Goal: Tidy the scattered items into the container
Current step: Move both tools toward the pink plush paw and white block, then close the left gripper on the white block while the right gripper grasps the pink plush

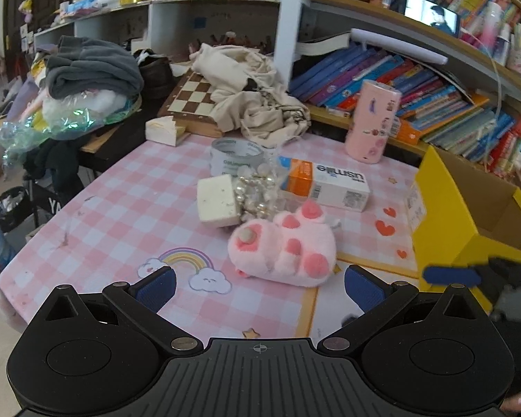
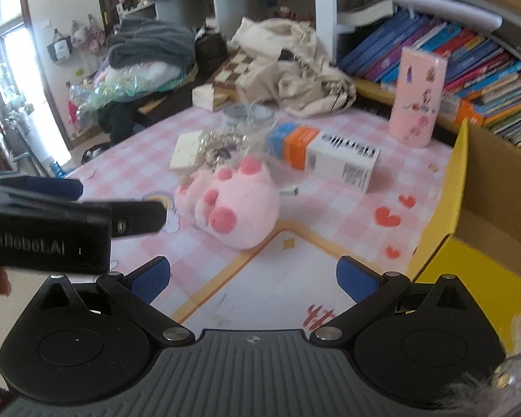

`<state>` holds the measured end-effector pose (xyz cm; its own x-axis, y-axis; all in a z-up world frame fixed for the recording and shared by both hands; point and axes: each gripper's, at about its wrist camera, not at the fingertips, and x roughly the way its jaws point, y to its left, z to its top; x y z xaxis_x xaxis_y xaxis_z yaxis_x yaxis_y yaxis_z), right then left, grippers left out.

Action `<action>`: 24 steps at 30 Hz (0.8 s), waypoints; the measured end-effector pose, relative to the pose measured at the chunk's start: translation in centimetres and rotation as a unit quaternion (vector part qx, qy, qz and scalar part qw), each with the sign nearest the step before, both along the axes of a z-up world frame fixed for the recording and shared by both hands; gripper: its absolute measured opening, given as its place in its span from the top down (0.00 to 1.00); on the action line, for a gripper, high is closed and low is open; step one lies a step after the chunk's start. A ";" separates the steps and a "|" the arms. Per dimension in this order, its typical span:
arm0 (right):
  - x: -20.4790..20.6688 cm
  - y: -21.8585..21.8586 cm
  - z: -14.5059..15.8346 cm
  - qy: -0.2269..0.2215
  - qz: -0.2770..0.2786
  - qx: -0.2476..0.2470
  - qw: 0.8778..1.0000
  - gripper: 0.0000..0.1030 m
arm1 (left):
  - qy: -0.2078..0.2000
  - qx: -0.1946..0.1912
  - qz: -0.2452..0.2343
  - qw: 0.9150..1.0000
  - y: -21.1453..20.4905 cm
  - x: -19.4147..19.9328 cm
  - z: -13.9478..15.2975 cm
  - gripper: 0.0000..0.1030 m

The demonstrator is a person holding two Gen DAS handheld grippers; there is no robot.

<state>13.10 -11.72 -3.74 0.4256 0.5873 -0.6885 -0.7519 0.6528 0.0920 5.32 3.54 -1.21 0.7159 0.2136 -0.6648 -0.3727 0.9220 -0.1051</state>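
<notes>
A pink plush paw point(image 1: 284, 246) point(image 2: 232, 201) lies on the pink checked tablecloth. Behind it are a white block point(image 1: 217, 201) point(image 2: 187, 149), a bag of pearl beads point(image 1: 260, 191) point(image 2: 222, 147), a roll of grey tape point(image 1: 236, 156) point(image 2: 246, 114) and a white and orange usmile box point(image 1: 324, 184) point(image 2: 324, 156). A yellow cardboard box point(image 1: 444, 222) point(image 2: 451, 208) stands open at the right. My left gripper point(image 1: 260, 288) is open and empty, just short of the paw. My right gripper point(image 2: 253, 278) is open and empty, nearer the yellow box.
A pink cylinder container point(image 1: 371, 121) point(image 2: 416, 97) stands at the back right before shelves of books. A chessboard point(image 1: 191, 97), beige cloth point(image 1: 257, 93) and a grey blanket pile point(image 1: 93, 66) lie at the back. The left gripper's body point(image 2: 52, 222) crosses the right wrist view.
</notes>
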 end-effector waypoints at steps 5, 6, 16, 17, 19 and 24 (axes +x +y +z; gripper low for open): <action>0.6 1.0 0.1 -0.004 -0.033 0.003 0.999 0.00 | 0.012 -0.021 -0.007 1.000 2.5 1.8 -0.3 0.00; 0.7 1.3 0.1 0.000 -0.044 0.003 0.999 0.00 | 0.010 -0.022 -0.014 1.000 3.1 1.9 -0.4 0.00; 0.4 5.8 -0.9 0.005 -0.086 0.000 0.996 0.00 | 0.040 -0.008 -0.055 0.998 7.6 3.8 -1.3 0.00; 0.4 6.2 -1.0 0.007 -0.090 0.001 0.996 0.00 | 0.039 -0.005 -0.059 0.997 8.1 3.8 -1.3 0.00; 0.5 7.0 -1.3 0.010 -0.098 0.004 0.995 0.00 | 0.034 -0.004 -0.067 0.997 8.9 3.8 -1.3 0.00; 0.5 8.9 -1.8 0.012 -0.115 0.003 0.993 0.00 | 0.038 0.001 -0.085 0.996 10.5 4.2 -1.6 0.00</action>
<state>13.65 -2.80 -5.50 0.5327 0.4809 -0.6964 -0.5802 0.8066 0.1131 9.56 14.02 -2.81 0.6898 0.0945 -0.7178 -0.2177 0.9726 -0.0811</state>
